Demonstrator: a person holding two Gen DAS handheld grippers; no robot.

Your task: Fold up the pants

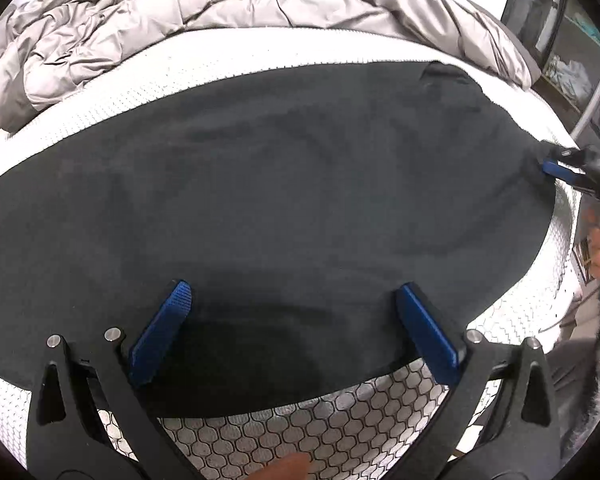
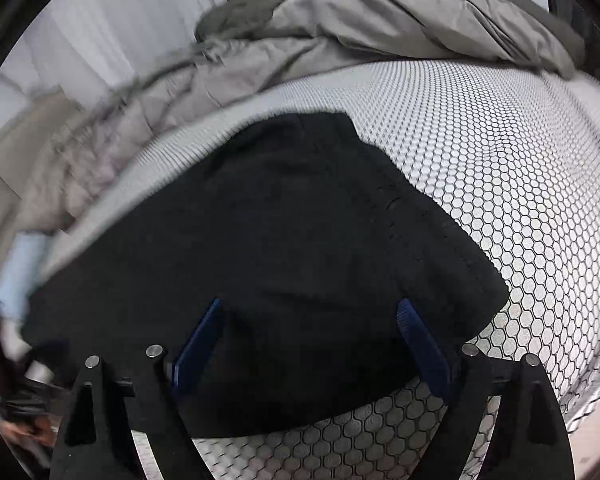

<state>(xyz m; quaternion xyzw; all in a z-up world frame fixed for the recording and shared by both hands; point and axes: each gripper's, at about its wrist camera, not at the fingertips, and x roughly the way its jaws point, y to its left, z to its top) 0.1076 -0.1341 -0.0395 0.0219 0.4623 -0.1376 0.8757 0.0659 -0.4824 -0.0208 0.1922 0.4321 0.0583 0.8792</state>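
The black pants (image 1: pixel 280 200) lie spread flat on a white mattress (image 1: pixel 340 432) with a hexagon pattern. My left gripper (image 1: pixel 294 292) is open, its blue pads straddling the near edge of the pants without holding them. In the left wrist view my right gripper (image 1: pixel 556 170) shows at the far right edge of the pants. In the right wrist view the pants (image 2: pixel 280 240) fill the middle, and my right gripper (image 2: pixel 312 312) is open over their near edge, holding nothing.
A crumpled grey duvet (image 1: pixel 180 20) is piled along the far side of the mattress, also in the right wrist view (image 2: pixel 380 16). Bare mattress (image 2: pixel 520 160) extends to the right of the pants. Shelving (image 1: pixel 572 52) stands at the far right.
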